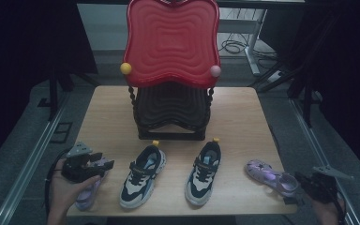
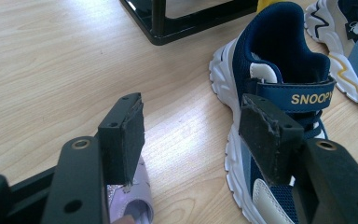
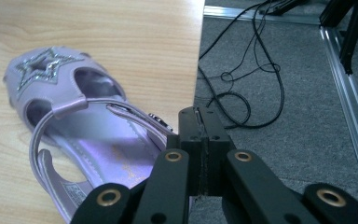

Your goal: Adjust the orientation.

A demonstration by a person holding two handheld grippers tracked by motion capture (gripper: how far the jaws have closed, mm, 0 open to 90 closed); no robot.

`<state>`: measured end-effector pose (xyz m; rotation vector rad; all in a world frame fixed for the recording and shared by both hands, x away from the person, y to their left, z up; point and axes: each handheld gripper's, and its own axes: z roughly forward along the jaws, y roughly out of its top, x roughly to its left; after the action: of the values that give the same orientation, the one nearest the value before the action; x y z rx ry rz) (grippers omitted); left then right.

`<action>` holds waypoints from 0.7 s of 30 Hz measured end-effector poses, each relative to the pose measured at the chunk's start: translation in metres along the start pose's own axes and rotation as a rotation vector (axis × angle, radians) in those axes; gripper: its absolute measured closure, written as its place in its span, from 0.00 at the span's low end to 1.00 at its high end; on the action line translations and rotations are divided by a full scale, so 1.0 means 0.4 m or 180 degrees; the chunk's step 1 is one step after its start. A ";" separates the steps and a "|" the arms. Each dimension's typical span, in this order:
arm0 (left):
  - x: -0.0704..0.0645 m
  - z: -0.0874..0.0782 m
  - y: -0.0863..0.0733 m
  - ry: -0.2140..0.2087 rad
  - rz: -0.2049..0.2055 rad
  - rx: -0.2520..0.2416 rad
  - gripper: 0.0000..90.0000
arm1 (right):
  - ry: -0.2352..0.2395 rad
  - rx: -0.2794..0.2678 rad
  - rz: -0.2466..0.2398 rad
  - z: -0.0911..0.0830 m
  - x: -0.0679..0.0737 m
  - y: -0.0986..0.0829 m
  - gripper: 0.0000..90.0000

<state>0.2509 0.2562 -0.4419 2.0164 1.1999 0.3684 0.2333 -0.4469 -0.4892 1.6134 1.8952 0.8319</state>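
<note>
Apparently the work concerns a pair of purple sandals and is barely begun. Taking the rack (image 1: pixel 171 115) at the table's far middle as landmark, two sneakers (image 1: pixel 143 176) (image 1: pixel 204 172) are seen standing side by side just in front of it, toes toward the person. One sandal (image 1: pixel 272 177) lies well to the rack's front right, near the table's edge; the other sandal (image 1: pixel 90 192) lies to its front left, beside the left sneaker. The right gripper (image 3: pixel 200 121) is held at the first sandal's heel, jaws pressed together, and whether the strap is pinched between them cannot be told. The left gripper (image 2: pixel 191 140) is held over the second sandal (image 2: pixel 135 200), jaws wide apart, nothing gripped. Both sandals are judged still to be lifted and placed; the rack's shelves look unfilled.
</note>
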 end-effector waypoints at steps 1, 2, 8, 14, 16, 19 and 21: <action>0.000 0.000 0.000 -0.0004 -0.0001 -0.0002 0.45 | 0.0011 0.0017 -0.0011 0.001 0.003 -0.001 0.99; 0.001 -0.001 0.000 -0.0007 0.0008 0.0002 0.45 | 0.0008 0.0022 -0.0017 0.002 0.005 -0.002 0.99; 0.001 -0.002 0.000 -0.0001 -0.0004 0.0001 0.45 | -0.0031 0.0049 -0.0075 -0.008 0.023 0.002 0.99; 0.000 -0.003 0.001 -0.0005 0.0006 -0.0006 0.45 | -0.0063 0.0075 -0.0077 -0.006 0.031 -0.001 0.99; 0.000 -0.002 0.001 -0.0002 0.0000 -0.0002 0.45 | -0.0094 0.0083 -0.0094 -0.005 0.035 0.000 0.99; -0.001 0.000 0.000 -0.0004 0.0000 -0.0003 0.45 | -0.0114 0.0101 -0.0109 -0.005 0.039 0.001 0.99; -0.002 0.000 0.001 -0.0008 0.0009 0.0006 0.45 | -0.0094 0.0102 -0.0107 -0.006 0.040 0.002 0.99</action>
<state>0.2508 0.2555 -0.4416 2.0200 1.1963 0.3661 0.2297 -0.4314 -0.4869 1.5996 1.9189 0.7637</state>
